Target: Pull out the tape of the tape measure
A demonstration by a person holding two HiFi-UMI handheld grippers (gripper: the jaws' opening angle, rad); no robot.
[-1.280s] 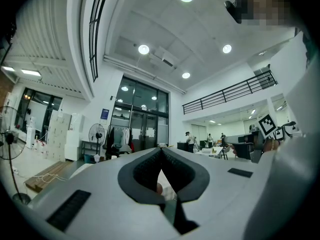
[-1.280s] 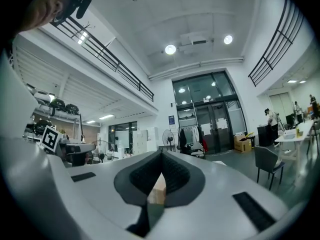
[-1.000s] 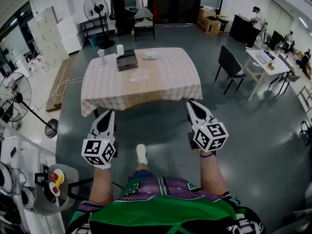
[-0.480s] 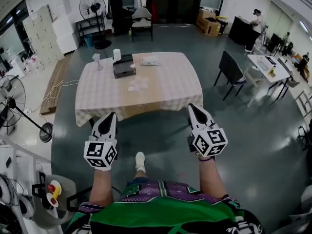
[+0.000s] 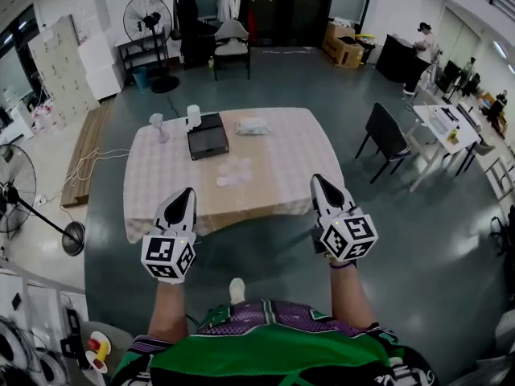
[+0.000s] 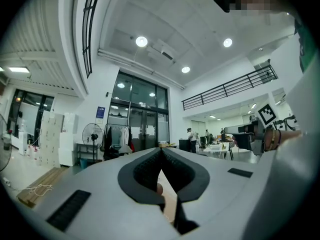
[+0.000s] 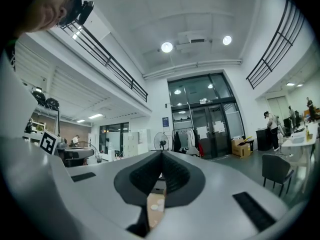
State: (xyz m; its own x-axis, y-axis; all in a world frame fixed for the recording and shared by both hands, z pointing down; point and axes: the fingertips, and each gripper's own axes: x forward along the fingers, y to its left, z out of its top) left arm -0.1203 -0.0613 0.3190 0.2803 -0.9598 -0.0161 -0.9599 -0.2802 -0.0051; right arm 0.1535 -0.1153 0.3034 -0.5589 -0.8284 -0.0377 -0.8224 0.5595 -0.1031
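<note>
A table [image 5: 273, 167] with a checked cloth stands ahead of me. On it are a black box [image 5: 207, 135], a white cup [image 5: 193, 117], a small glass [image 5: 157, 121], a clear bag [image 5: 252, 125] and some pale round pieces [image 5: 233, 171]. I cannot pick out a tape measure among them. My left gripper [image 5: 187, 191] and right gripper [image 5: 318, 179] are held level in the air over the table's near edge, touching nothing. Both are shut and empty, as the left gripper view [image 6: 161, 149] and right gripper view [image 7: 161, 153] show.
A dark chair [image 5: 389, 135] and a white table [image 5: 447, 123] stand to the right. Standing fans are at the far left [image 5: 147, 18] and near left [image 5: 16, 183]. A grey chair [image 5: 229, 43] and cardboard boxes [image 5: 344, 43] sit beyond the table. A person [image 5: 422, 43] stands far right.
I have walked toward the table; it now lies nearer and lower in the head view. Both grippers came forward with me and stayed shut.
</note>
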